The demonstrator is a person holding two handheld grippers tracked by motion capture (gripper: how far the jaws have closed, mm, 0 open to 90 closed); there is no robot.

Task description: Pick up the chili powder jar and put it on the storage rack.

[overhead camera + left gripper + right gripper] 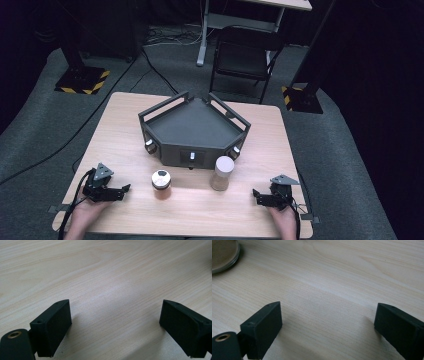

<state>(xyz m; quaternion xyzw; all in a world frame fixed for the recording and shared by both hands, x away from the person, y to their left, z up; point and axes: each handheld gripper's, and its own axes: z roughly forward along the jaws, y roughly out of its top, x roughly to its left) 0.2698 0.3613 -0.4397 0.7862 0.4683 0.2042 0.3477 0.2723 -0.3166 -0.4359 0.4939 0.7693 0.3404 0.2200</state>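
Left hand-held gripper open, short jar near, apart

Both claws low, agape

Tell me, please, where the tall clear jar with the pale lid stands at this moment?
In the high view the tall clear jar with the pale lid stands upright on the wooden table, just before the dark angular tray's front, right of the short brown jar.

We see a dark tray on the wooden table, a black chair behind the tray, and striped stand bases either side of it.
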